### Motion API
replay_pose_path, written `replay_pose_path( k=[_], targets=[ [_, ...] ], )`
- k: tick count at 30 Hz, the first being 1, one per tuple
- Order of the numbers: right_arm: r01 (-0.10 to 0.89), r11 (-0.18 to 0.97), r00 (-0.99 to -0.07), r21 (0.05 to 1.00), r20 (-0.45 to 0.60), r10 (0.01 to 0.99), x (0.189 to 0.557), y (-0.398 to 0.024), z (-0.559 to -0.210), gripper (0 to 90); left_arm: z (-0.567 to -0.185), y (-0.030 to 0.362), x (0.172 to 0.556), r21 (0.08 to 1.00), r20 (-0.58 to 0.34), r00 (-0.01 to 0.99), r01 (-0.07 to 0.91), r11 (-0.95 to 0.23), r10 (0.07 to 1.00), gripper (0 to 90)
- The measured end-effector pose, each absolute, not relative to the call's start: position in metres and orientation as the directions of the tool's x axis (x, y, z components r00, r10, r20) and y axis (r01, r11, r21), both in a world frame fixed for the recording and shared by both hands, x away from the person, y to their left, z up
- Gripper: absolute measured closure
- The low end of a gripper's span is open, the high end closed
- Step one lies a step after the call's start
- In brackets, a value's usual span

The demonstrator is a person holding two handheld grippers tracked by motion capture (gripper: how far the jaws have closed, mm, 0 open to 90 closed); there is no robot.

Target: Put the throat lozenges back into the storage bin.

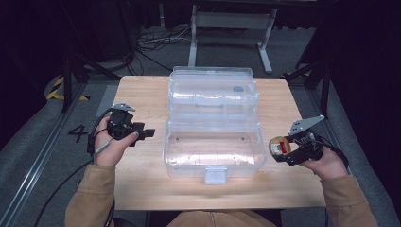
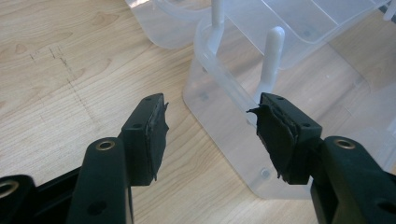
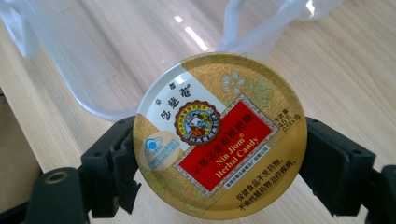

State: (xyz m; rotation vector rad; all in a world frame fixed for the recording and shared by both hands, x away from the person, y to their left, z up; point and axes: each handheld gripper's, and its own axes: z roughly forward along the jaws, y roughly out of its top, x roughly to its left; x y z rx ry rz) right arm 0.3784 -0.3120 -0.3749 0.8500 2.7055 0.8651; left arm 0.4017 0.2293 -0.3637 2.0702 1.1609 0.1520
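Candy tin (image 3: 219,135), a round gold lid with a red label reading "Nin Jiom Herbal Candy", sits clamped between the two black jaws of the right tool (image 3: 219,158), one jaw pressing each side of its rim. In the high view the tin (image 1: 278,145) is held above the right edge of the wooden counter (image 1: 142,94), just beside the right wall of a clear plastic box (image 1: 213,156) whose lid stands open toward the far side. The right tool (image 1: 283,153) points inward at that box from the person's right hand (image 1: 326,163). The left tool (image 1: 146,133) is held in the left hand (image 1: 111,146) on the other side of the box, near its left wall. In the left gripper view its jaws stand wide apart with nothing between them, aimed at a corner of the clear box (image 2: 233,140), the left tool (image 2: 210,126) hovering over bare wood.
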Motion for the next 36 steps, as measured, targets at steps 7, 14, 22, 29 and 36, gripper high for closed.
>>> replay_pose_path(
  k=[7,14,22,29,36],
  targets=[
    [0.444,0.656,-0.83,0.611,0.005,0.558,0.376,-0.307,-0.369,19.7,-0.364,0.23,0.401,0.655,-0.243,0.577,0.69,-0.307,0.78,43.2],
    [0.415,0.657,-0.844,0.629,-0.004,0.537,0.377,-0.292,-0.363,19.6,-0.364,0.231,0.4,0.653,-0.241,0.576,0.691,-0.308,0.781,43.3],
    [0.396,0.669,-0.859,0.629,-0.003,0.512,0.381,-0.277,-0.359,19.7,-0.366,0.236,0.395,0.648,-0.241,0.561,0.7,-0.298,0.792,43.2],
    [0.375,0.698,-0.876,0.61,-0.013,0.482,0.387,-0.262,-0.358,19.7,-0.366,0.247,0.385,0.648,-0.24,0.534,0.71,-0.275,0.811,43.2],
    [0.365,0.722,-0.886,0.588,-0.019,0.463,0.391,-0.247,-0.359,19.7,-0.366,0.252,0.379,0.648,-0.239,0.517,0.716,-0.262,0.822,43.2]
  ],
)
